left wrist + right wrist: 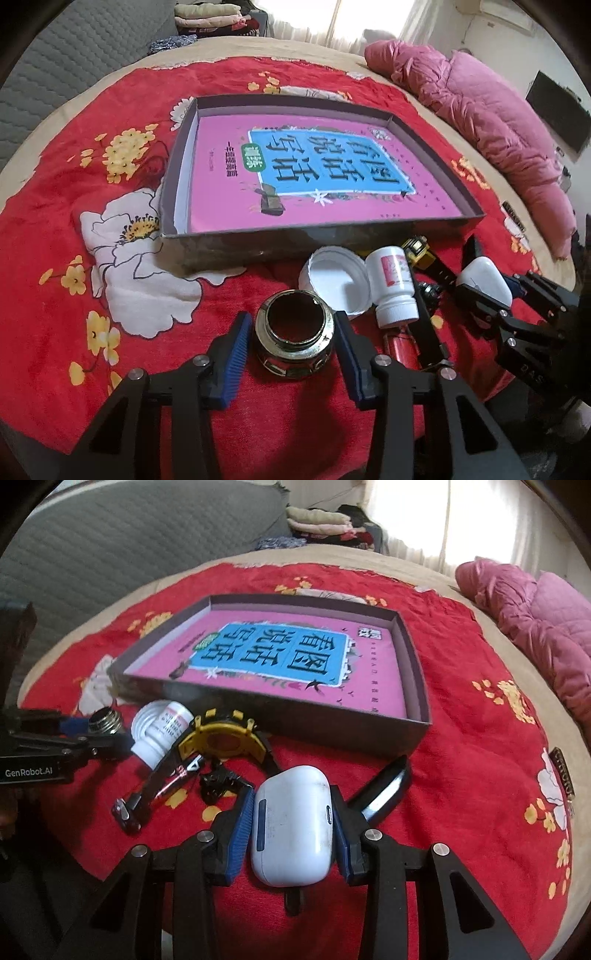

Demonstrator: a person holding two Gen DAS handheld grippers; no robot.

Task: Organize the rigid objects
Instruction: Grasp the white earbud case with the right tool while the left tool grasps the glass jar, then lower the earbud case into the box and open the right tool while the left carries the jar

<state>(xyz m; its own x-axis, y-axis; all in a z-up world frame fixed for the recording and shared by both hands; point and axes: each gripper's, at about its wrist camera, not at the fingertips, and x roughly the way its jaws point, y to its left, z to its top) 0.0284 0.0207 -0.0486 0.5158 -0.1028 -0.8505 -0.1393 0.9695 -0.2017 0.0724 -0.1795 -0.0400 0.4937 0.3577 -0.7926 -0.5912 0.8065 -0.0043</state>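
Left gripper straddling a threaded metal fitting on the red floral blanket, blue pads just beside its sides, contact impossible to tell. Right gripper clamping a white earbud case, lifting it near a yellow-bezel watch. White pill bottle lying beside a white lid, just before the shallow box holding a pink book.

Bright curtained window at back; grey quilted sofa; folded clothes; pink duvet.
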